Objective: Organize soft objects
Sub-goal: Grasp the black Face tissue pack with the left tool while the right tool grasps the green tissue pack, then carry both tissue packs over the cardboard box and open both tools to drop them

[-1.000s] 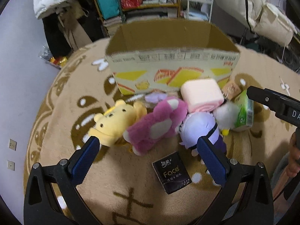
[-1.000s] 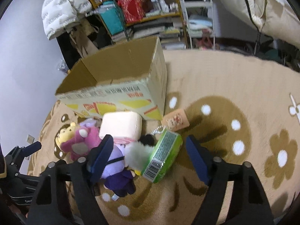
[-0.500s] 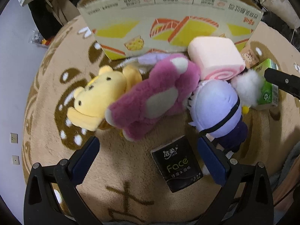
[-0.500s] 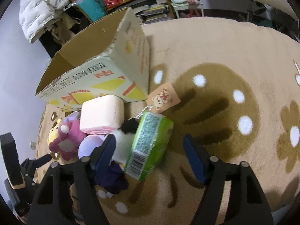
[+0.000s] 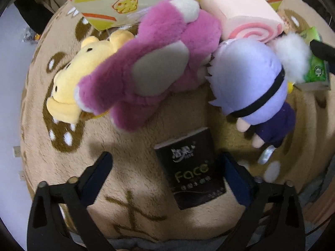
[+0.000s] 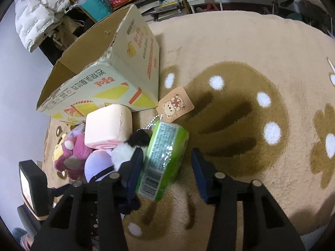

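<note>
the left gripper (image 5: 165,167) hangs low over the rug (image 5: 136,188), its jaws wide apart with nothing between the pads; a black tissue pack (image 5: 191,167) lies flat on the rug in the gap, close to the right-hand finger but not squeezed. just beyond it sits the heap of soft toys: a pink bear (image 5: 155,60) lies across a yellow bear (image 5: 69,79), a lilac doll (image 5: 253,85) lies beside the pink bear, and a pink roll cushion (image 5: 240,12) rests behind them against the box (image 5: 129,2). a white pom-pom (image 5: 292,56) touches the doll's head, with the green pack (image 5: 315,62) past it.

the right gripper (image 6: 167,167) is also spread open, low over the rug (image 6: 240,52), with the green pack (image 6: 165,159) lying between its fingers. the left-hand finger looks to be at the pack's side; the other finger stands clear of it. a black-and-white pom-pom (image 6: 129,146) lies against the pack's left side, next to the lilac doll (image 6: 97,165). a bear tag (image 6: 174,104) on a ball chain lies just beyond the pack, near the corner of the open box (image 6: 100,77). the roll cushion (image 6: 108,125) leans on the box front, and the pink bear (image 6: 72,154) lies left of it.
</note>
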The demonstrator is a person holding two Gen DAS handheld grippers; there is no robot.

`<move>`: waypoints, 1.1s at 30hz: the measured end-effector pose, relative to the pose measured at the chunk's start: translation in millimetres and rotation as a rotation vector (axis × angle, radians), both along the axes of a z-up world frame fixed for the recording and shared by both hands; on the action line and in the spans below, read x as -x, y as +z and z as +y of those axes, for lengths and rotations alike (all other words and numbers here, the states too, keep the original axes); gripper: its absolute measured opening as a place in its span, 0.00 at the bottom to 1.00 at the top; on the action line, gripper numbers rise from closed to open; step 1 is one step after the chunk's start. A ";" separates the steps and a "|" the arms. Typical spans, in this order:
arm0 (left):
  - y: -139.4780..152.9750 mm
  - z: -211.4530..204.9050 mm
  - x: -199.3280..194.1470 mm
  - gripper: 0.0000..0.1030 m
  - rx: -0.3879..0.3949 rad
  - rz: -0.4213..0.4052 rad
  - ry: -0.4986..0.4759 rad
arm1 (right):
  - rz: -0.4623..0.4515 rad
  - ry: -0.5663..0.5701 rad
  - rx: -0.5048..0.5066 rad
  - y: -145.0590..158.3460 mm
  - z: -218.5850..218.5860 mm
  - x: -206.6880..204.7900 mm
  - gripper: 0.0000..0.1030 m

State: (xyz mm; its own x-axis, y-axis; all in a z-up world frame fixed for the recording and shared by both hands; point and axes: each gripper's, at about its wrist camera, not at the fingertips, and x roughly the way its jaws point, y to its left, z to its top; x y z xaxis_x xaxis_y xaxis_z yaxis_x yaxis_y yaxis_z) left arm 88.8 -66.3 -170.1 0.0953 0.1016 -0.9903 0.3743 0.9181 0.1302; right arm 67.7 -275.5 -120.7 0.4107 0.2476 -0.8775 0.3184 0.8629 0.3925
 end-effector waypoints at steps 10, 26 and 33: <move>11.4 23.3 5.1 0.45 0.051 -0.041 0.075 | -0.045 0.037 0.012 8.1 4.8 1.8 0.33; 117.7 60.1 35.6 0.44 0.174 -0.569 0.084 | -0.358 0.131 0.094 76.4 26.9 34.7 0.33; 169.9 62.0 35.9 0.44 0.263 -0.742 0.110 | -0.471 0.191 0.177 102.2 44.1 36.0 0.33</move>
State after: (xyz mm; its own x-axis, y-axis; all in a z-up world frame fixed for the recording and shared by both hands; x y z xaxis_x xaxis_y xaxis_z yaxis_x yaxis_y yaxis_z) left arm 52.9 -4.4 -0.2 0.7426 -0.0800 -0.6650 0.1803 0.9801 0.0835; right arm 31.7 -231.4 -18.5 0.7323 0.2215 -0.6440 -0.0261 0.9540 0.2986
